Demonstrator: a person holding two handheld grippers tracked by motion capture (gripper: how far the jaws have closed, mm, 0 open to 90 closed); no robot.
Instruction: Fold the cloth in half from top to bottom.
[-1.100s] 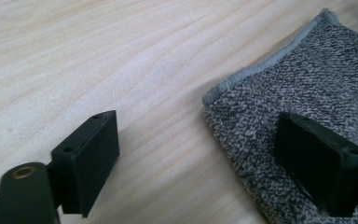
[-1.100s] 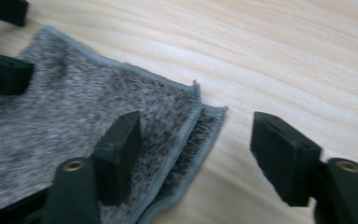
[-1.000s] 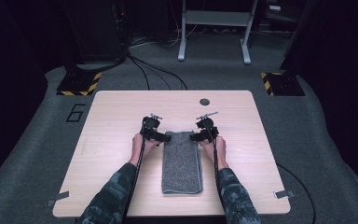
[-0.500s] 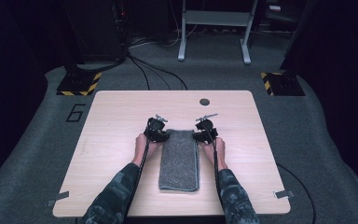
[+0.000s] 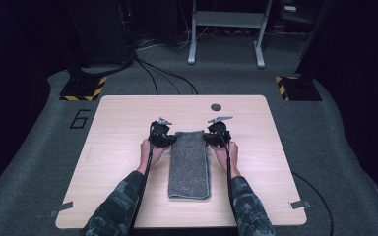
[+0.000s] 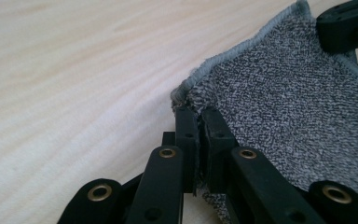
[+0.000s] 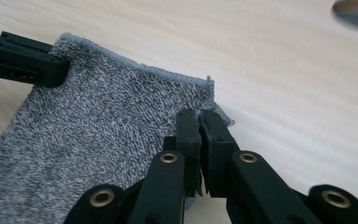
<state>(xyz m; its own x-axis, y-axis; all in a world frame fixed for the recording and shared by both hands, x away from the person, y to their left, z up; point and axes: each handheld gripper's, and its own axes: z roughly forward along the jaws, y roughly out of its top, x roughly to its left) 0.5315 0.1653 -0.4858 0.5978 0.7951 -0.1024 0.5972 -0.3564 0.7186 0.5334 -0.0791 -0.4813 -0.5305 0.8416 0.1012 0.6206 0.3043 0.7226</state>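
Setting: a pale wooden table (image 5: 118, 147) stood on grey carpet in a dark room, with a person's two forearms in camouflage sleeves coming in from the near edge.
Towel: a grey folded towel (image 5: 189, 162) lay flat near the middle of the table, a long narrow strip running from the near edge toward the far side, between the two hands.
Left gripper: the left gripper (image 5: 170, 139) sat at the far left corner of the towel, held in the person's left hand (image 5: 150, 150).
Left jaws: in the left gripper view the two black jaws had just been closing and stood pinched together on the towel's hemmed corner (image 6: 186, 93), with a thin fold of cloth caught between them.
Right gripper: the right gripper (image 5: 208, 136) sat at the far right corner of the towel, held in the right hand (image 5: 225, 150).
Right jaws: in the right gripper view the jaws had also just been closing and were clenched on the other far corner (image 7: 209, 100), the cloth edge standing up slightly above them.
Far edge: the towel's far hem ran straight between the two grippers, resting on the wood.
Table hole: a small round cable hole (image 5: 216, 106) lay beyond the towel, near the far edge, well apart from it.
Cables: a black cable trailed back from each gripper along the forearm.
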